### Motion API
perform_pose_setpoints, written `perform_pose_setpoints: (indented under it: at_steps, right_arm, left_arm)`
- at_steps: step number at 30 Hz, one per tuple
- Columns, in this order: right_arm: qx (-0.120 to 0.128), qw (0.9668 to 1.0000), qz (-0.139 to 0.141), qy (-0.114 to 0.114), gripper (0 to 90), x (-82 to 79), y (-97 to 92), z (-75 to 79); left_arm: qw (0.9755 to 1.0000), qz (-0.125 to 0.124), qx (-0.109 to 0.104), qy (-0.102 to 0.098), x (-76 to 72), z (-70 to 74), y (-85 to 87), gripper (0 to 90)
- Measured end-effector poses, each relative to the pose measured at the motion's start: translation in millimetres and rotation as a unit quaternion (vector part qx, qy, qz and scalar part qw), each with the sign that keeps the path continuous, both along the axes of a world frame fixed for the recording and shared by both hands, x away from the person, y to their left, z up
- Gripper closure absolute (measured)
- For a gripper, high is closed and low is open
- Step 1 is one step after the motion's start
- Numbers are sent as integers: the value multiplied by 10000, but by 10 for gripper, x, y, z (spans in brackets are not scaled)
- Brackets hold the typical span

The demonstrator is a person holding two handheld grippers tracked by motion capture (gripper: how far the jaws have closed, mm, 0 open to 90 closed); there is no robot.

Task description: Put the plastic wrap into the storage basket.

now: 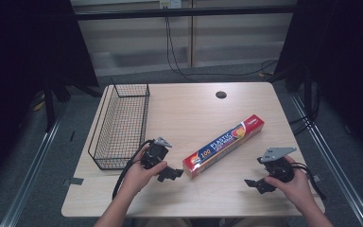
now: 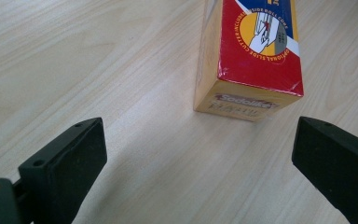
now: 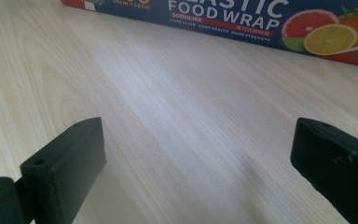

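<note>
I see the plastic wrap box (image 1: pixel 224 147) lying flat on the desk (image 1: pixel 189 109), its long axis running diagonally from the near left to the far right. Its near end faces my left gripper (image 1: pixel 169 174), just beside it, and in the left gripper view that end sits ahead between the fingers (image 2: pixel 65 163), which stand wide and hold nothing. My right gripper (image 1: pixel 255 183) is well apart, facing the box's long side, fingers (image 3: pixel 65 163) wide and empty. A wire basket (image 1: pixel 123 125) stands at the left.
</note>
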State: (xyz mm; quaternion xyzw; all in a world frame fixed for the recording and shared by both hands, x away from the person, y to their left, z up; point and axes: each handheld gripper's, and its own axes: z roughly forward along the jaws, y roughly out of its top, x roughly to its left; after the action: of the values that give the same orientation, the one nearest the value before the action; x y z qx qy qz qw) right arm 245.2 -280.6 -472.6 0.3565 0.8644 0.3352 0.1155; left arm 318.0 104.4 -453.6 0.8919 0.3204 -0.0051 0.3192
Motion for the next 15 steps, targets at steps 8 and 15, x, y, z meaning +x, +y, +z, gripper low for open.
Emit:
perform_pose_setpoints:
  at_steps: [8, 15]
  right_arm:
    - [-23, 10000, 16, -8, 28, 2, -5, -1]
    - [74, 10000, -11, -28, 27, 0, -24, 1]
  left_arm:
    - [9997, -224, 9, 11, 3, 80, -58, 33]
    - [9995, -305, -73, -21, 44, 199, -197, 33]
